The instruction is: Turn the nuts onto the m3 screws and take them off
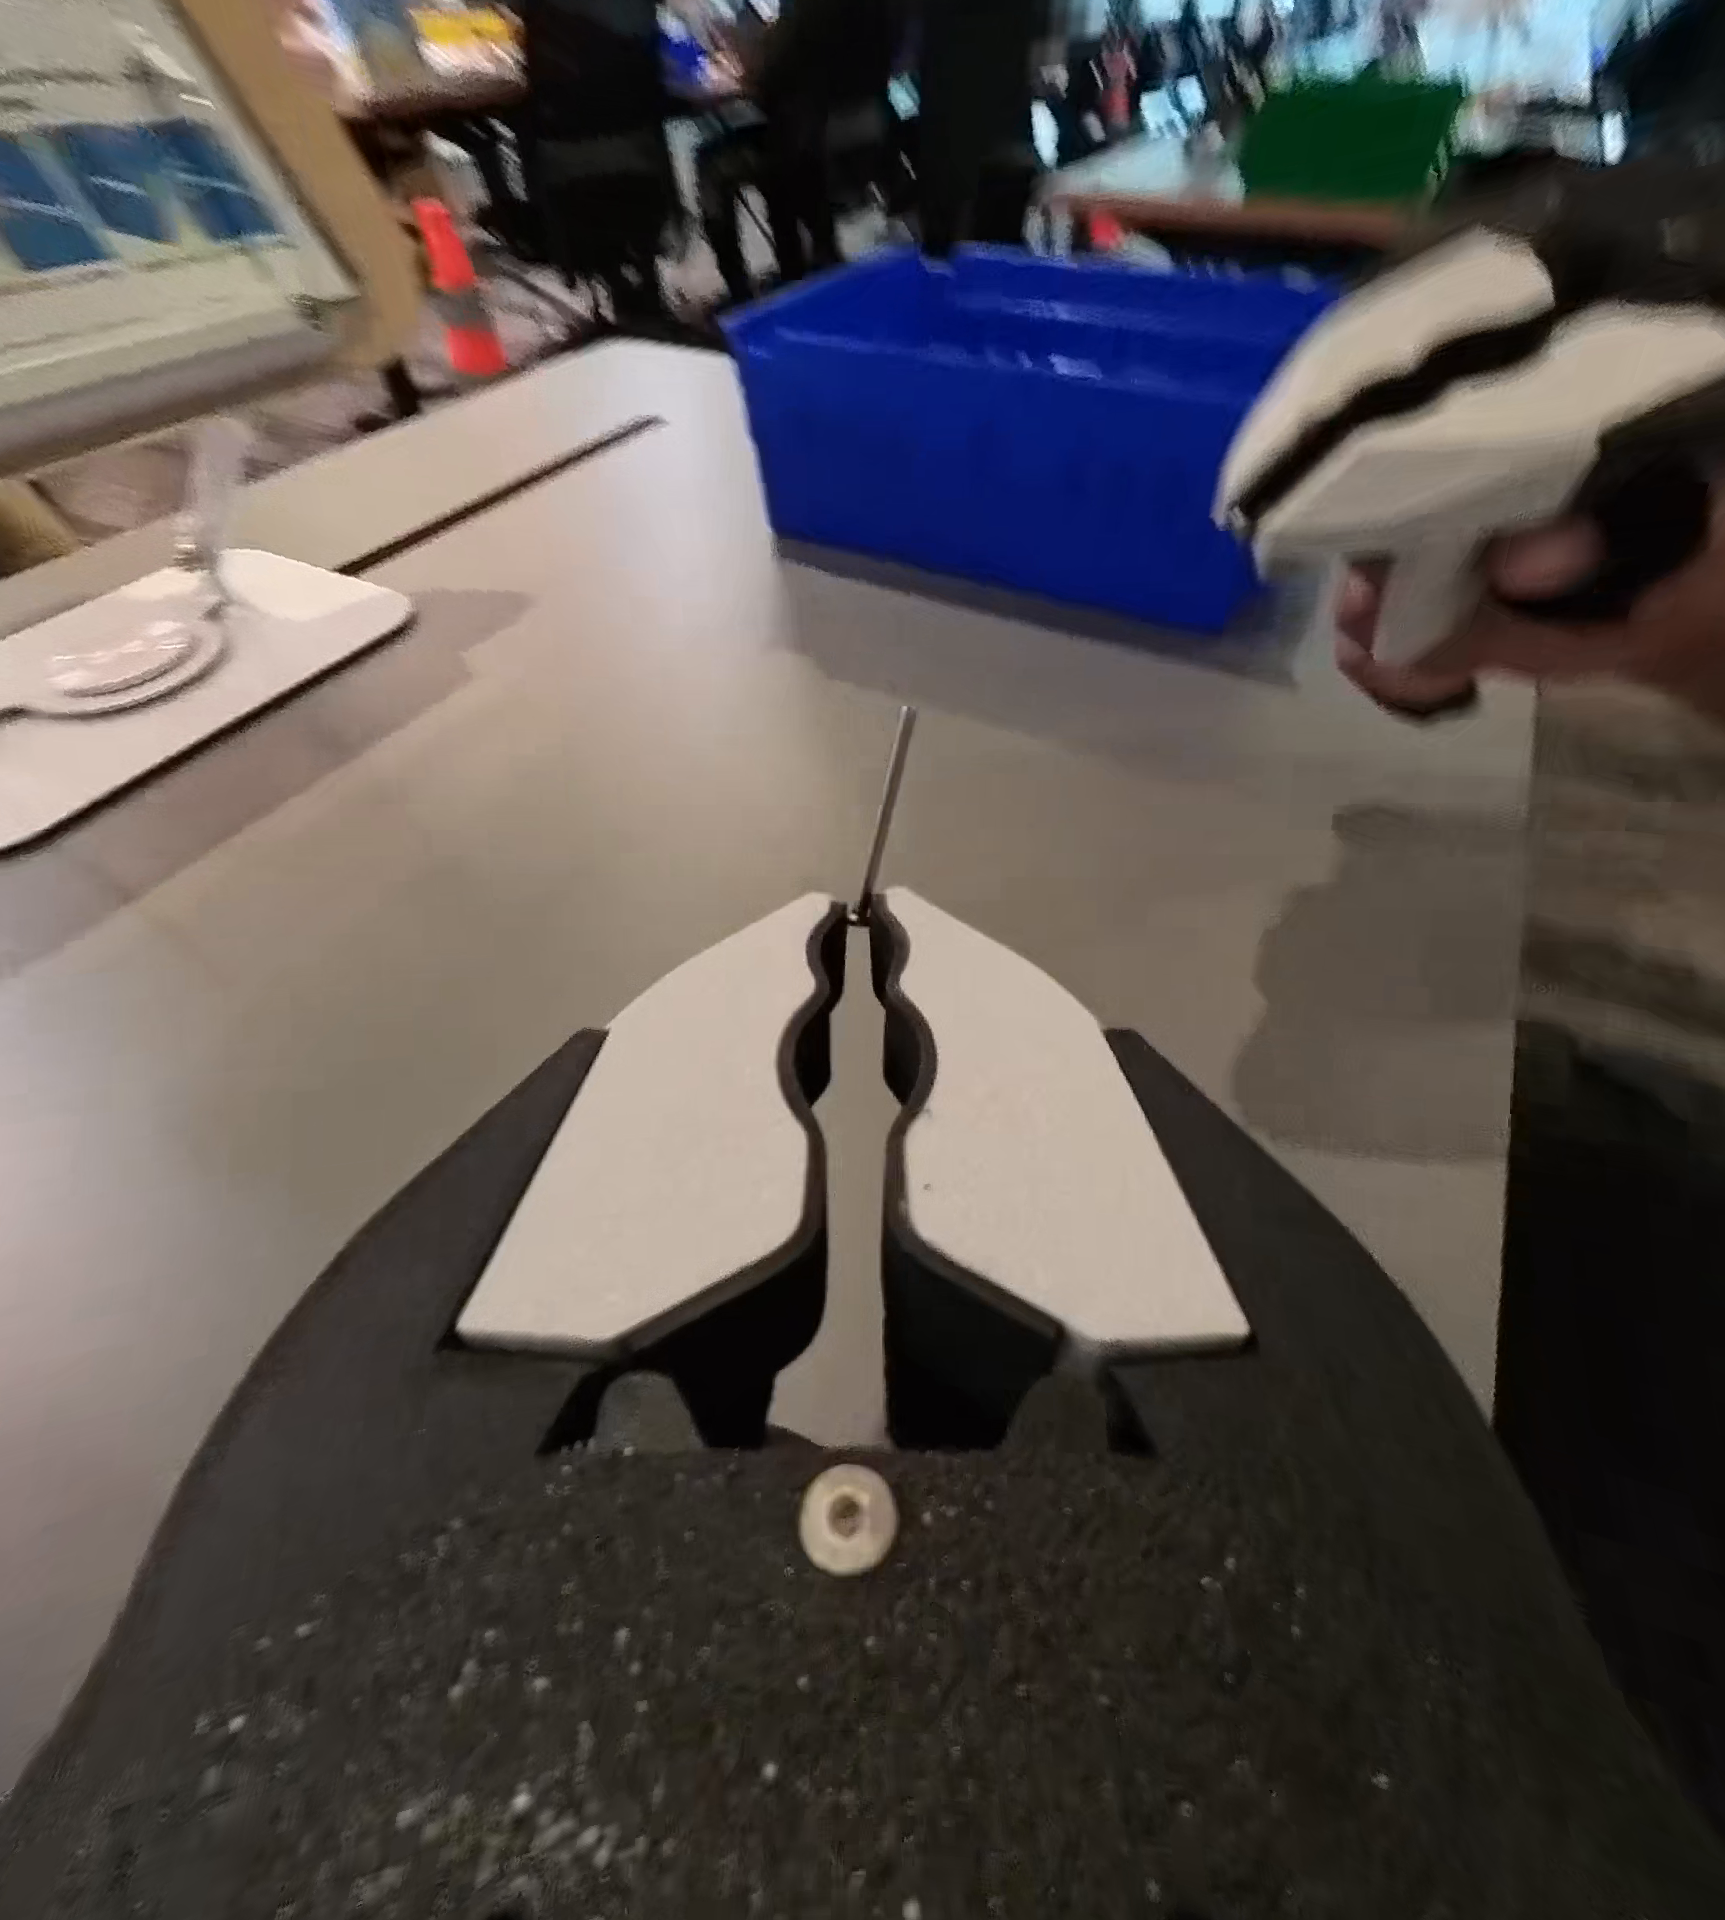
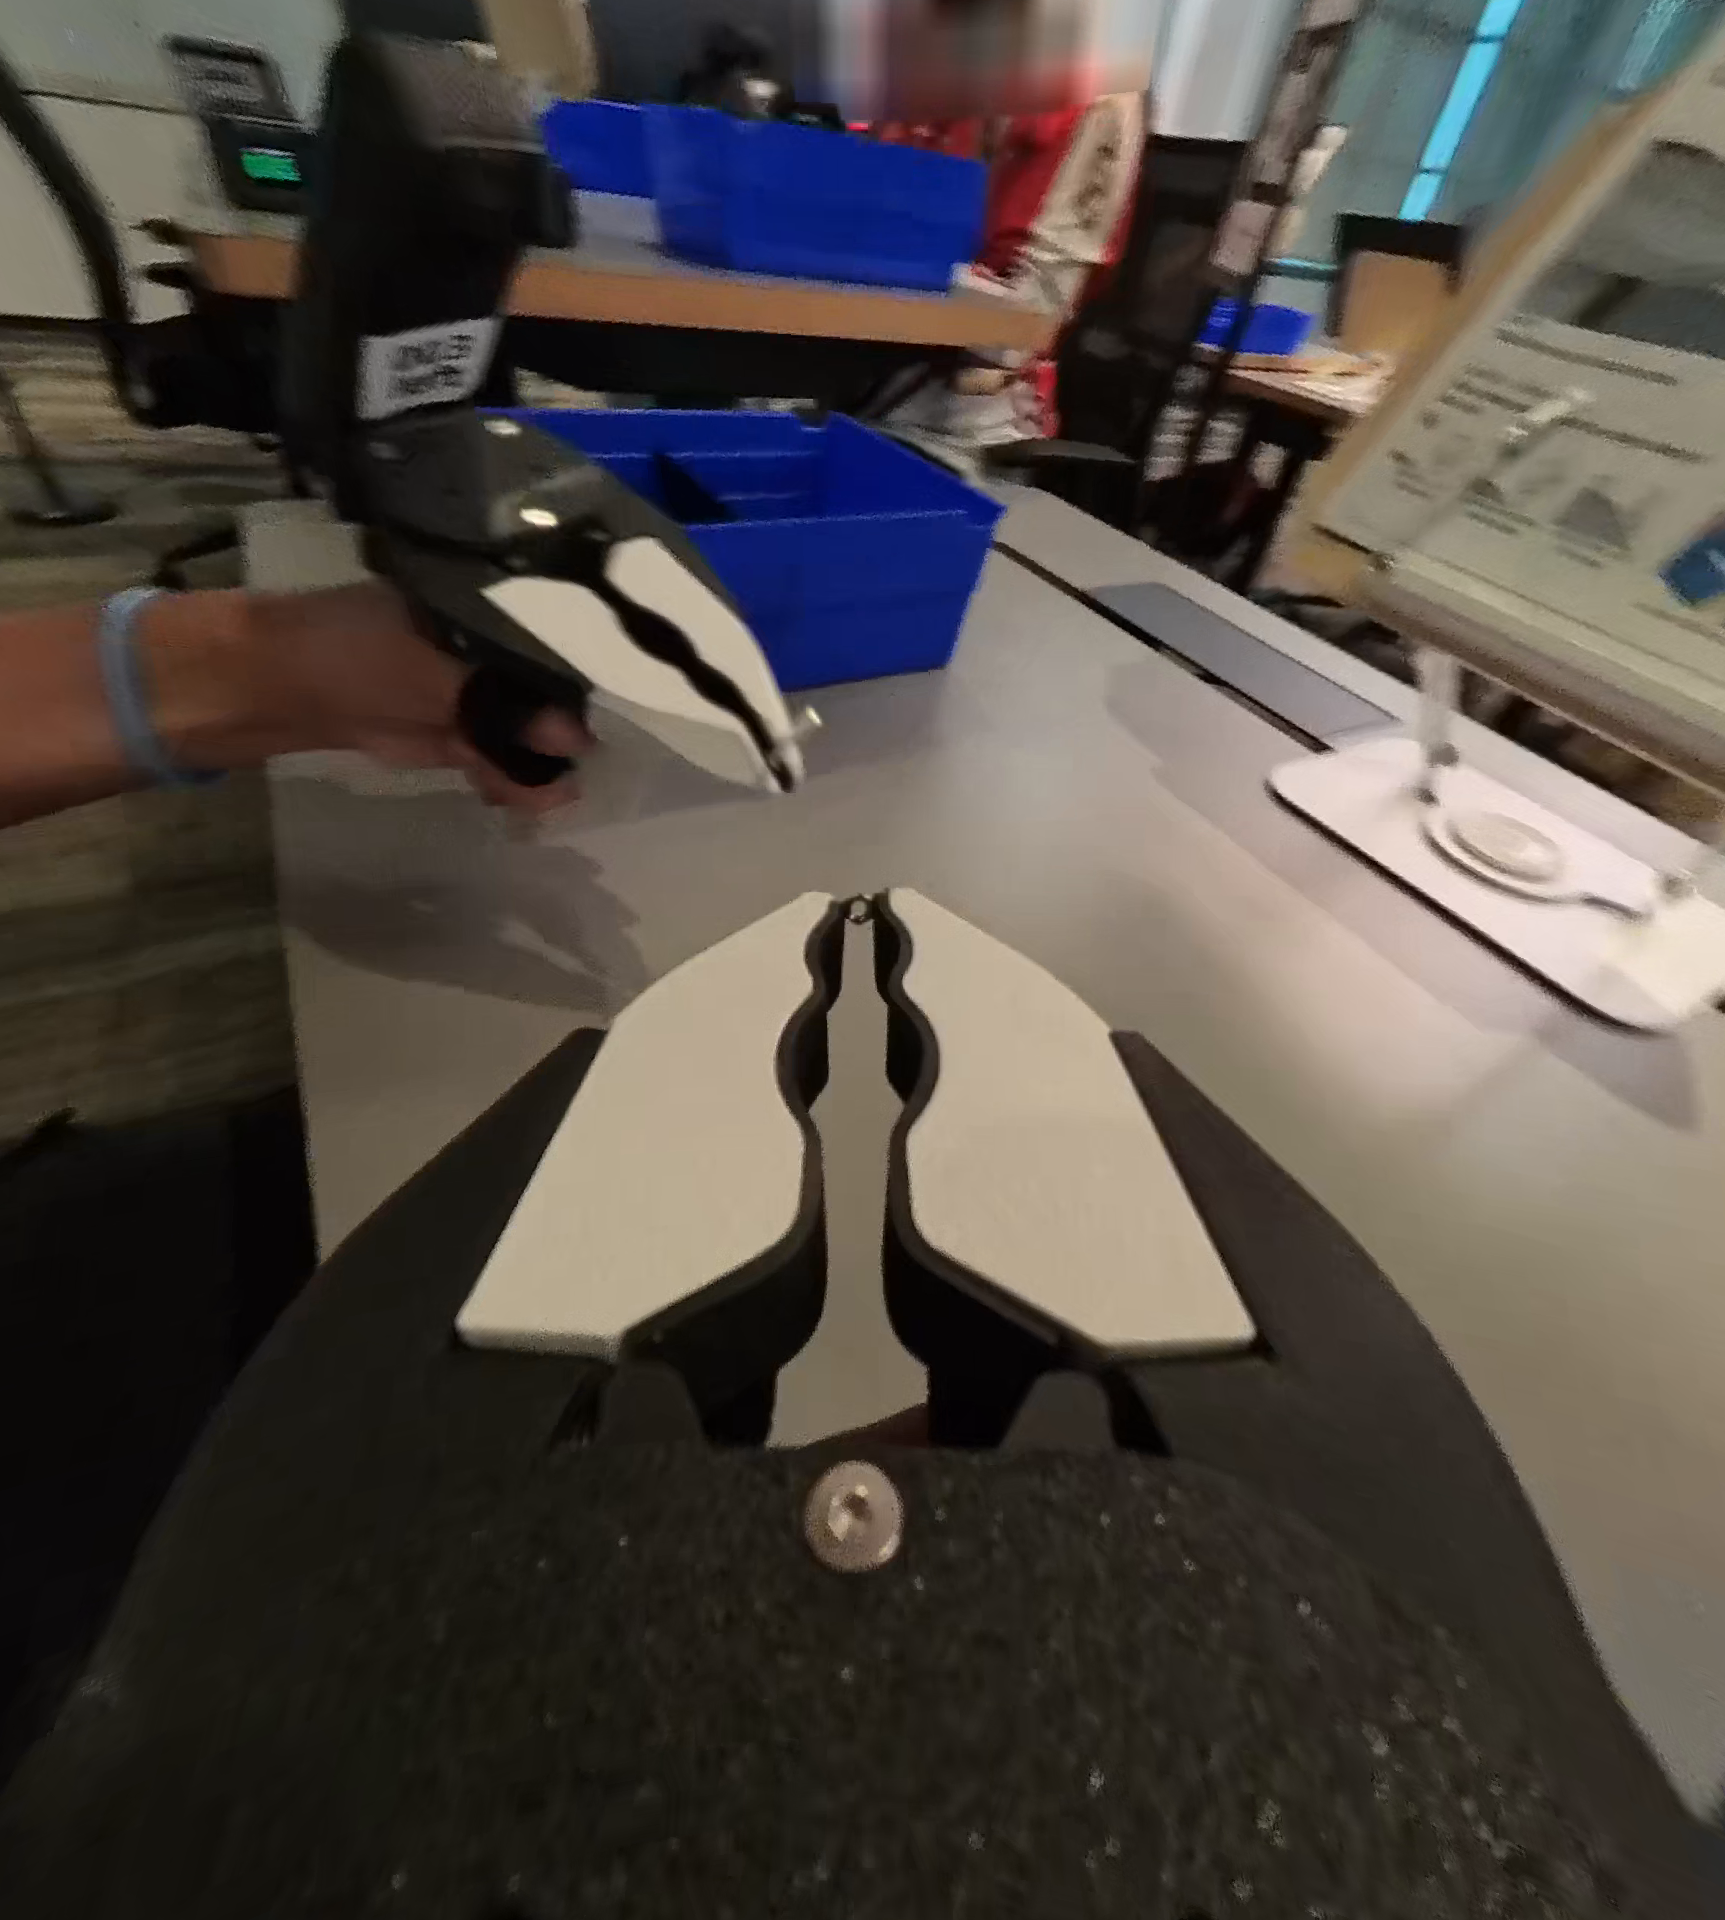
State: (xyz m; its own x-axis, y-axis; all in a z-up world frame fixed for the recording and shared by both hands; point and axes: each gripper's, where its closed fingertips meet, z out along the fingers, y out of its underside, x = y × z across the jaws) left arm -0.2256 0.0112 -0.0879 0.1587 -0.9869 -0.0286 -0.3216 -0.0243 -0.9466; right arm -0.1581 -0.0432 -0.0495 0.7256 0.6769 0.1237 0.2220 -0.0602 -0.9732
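Your left gripper (image 1: 859, 902) fills the near frame with its jaws pinched on the m3 screw (image 1: 887, 805), whose shank pokes out toward 12 o'clock over the grey table (image 1: 546, 831), the blue bin (image 1: 993, 436) lying beyond at 1 o'clock. Your right gripper (image 2: 865, 902), clamped on the tiny nut (image 2: 856, 908), sits well apart at 2 o'clock. Bring the nut's bore square onto the screw tip before you twist, I'd judge, or it may cross-thread.

On the desk (image 1: 525, 935) the bin (image 1: 1003, 436) sits at the far edge, the stand's flat base (image 1: 141, 665) lies well apart to its left, and both grippers hang above the bare stretch between them.
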